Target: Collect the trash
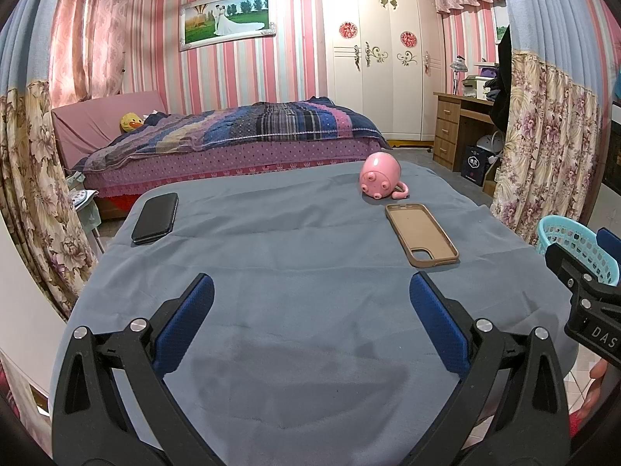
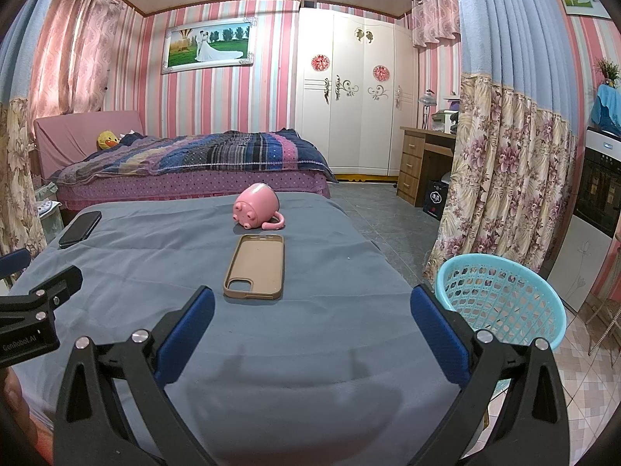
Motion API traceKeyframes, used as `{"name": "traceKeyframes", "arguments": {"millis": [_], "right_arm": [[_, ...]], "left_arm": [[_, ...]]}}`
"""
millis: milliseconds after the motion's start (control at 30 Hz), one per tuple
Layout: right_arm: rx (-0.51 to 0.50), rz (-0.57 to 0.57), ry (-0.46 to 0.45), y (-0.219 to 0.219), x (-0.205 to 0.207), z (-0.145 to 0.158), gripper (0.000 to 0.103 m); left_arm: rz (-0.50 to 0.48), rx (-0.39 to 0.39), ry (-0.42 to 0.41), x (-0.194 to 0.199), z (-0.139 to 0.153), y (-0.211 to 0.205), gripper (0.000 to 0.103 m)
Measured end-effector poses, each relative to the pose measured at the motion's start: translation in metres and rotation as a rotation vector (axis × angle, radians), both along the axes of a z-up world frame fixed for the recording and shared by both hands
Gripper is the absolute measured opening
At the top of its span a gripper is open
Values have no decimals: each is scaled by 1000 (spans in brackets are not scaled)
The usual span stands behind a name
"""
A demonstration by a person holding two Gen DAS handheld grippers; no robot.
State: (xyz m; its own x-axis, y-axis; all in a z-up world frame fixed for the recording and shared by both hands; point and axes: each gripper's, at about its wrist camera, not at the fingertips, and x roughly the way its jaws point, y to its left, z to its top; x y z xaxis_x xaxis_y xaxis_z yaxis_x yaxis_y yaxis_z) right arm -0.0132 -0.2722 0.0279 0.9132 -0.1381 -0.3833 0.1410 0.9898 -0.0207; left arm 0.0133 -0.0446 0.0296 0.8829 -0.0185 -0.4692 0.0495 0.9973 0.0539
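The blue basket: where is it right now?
The blue basket stands off the table's right edge in the right wrist view, beside the floral curtain, just beyond the right gripper; the left wrist view catches it at far right.

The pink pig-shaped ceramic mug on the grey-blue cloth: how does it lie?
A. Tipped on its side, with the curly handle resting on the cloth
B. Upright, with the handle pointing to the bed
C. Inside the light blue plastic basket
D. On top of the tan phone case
A: the pink pig-shaped ceramic mug lies on its side on the grey-blue cloth, feet toward the camera, beyond the tan phone case and apart from it.
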Motion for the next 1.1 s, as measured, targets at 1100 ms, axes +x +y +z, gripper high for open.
{"name": "traceKeyframes", "arguments": {"millis": [1100], "right_arm": [[-1, -1, 0, 1, 0, 0, 99]], "left_arm": [[-5, -3, 3, -1, -2, -5, 98]]}}
